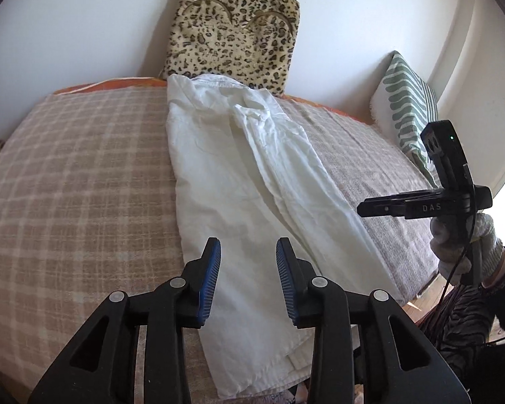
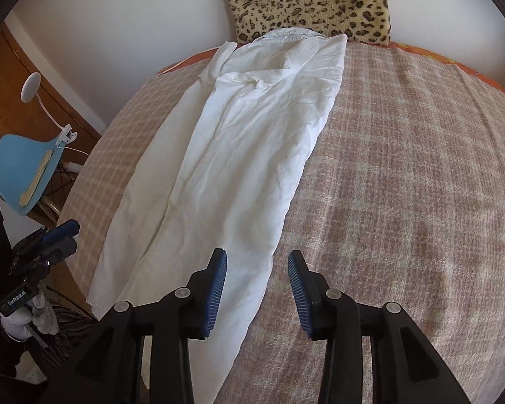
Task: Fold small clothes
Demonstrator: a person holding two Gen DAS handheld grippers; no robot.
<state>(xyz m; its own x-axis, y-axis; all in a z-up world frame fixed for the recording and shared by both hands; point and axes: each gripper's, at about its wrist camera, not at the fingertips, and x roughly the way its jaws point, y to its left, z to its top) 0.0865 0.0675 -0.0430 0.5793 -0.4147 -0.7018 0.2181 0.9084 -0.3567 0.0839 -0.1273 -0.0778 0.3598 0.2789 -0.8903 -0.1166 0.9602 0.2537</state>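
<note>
We see a white shirt [image 1: 225, 175] lying on the bed [image 1: 67, 175], on top of a checked blanket. It is already folded into a long, thin strip. Its collar end is far from us, just by the spotty leopard cushion [image 1: 232, 30], and its bottom end is close to us, at the near edge of the bed. Our left gripper [image 1: 248, 279] hangs over the near end of the shirt with its jaws partly apart and nothing in them. Our right gripper [image 2: 257, 289] is over the right edge of the shirt, and it is partly apart and holds nothing too. We think the shirt is light and very soft. It looks thin and crinkly, so it will bend and flop when we lift it, and the layers may slide apart. It will not break. We think the best place to grab is the two corners of the near end, one for each gripper. We should pinch all the layers at once, so the strip stays neat. Then we could carry that end up toward the collar to fold it in half.
</note>
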